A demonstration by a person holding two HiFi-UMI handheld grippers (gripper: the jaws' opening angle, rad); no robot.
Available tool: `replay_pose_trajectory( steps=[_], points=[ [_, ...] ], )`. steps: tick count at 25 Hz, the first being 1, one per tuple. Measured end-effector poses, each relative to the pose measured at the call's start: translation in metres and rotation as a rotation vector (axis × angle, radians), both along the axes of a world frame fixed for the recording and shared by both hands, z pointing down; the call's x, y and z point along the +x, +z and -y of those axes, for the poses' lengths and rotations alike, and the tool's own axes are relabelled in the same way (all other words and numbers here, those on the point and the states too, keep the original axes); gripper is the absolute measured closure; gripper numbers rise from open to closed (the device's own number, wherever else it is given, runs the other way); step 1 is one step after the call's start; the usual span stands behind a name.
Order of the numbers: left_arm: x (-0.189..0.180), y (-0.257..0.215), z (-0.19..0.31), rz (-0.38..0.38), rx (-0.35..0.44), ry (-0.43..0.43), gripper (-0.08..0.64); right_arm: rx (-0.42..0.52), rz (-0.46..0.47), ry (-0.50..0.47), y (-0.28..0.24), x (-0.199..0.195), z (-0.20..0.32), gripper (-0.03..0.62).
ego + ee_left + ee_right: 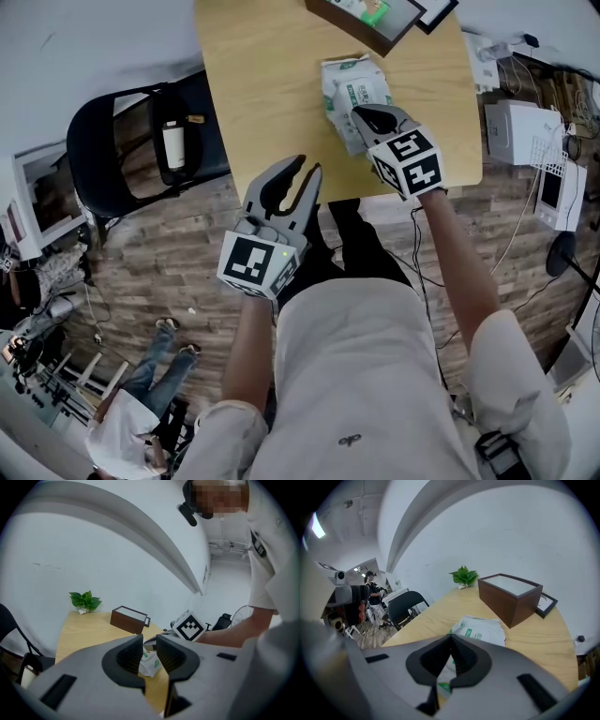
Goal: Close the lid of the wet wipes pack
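The wet wipes pack [349, 82] is a soft, crinkled white pouch with green print. It lies on the pale, smooth wooden table [253, 84] at the upper middle of the head view, near the table's lower edge. The right gripper [359, 112], grey plastic with dark ribbed pads, hangs over the pack's lower end with its tongs pressed together on nothing. The left gripper [307, 169] is off the table's lower edge, over the plank floor [150, 272], and its tongs are spread a little with nothing between them.

Only the head view shows both tools at once, along with a black chair [131, 141] at left. It cuts off the dark brown box [361, 14] at the top edge. The right gripper view shows that box [511, 597] whole, square-cornered with a pale top. A leafy green plant [464, 576] stands beyond it and a flat black frame [546, 604] is at its right. The left gripper view frames a strip of the pack [150, 663] in the gap between its pads. I can't tell from any view how the lid sits.
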State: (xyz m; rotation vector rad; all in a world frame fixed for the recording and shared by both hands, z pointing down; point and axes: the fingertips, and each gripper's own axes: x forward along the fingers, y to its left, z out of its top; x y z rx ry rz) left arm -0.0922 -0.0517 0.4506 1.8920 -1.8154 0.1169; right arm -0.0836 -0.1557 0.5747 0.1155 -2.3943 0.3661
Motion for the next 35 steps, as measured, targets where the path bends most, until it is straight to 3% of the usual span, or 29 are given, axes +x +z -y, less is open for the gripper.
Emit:
replay_pose_trajectory(
  steps=[8, 20, 29, 35],
  points=[
    [-0.010, -0.014, -0.009, -0.017, 0.022, 0.002, 0.477, 0.035, 0.042, 0.056, -0.043, 0.013, -0.011, 0.592],
    [-0.022, -0.022, -0.041, -0.026, 0.048, 0.179, 0.491, 0.112, 0.115, 0.305, -0.105, 0.032, -0.053, 0.592],
    [-0.022, -0.048, -0.075, -0.016, 0.100, 0.293, 0.508, 0.183, 0.159, 0.415, -0.155, 0.043, -0.107, 0.592],
    [-0.018, -0.056, -0.094, 0.007, 0.095, 0.343, 0.520, 0.220, 0.194, 0.470, -0.183, 0.057, -0.140, 0.592]
  ],
)
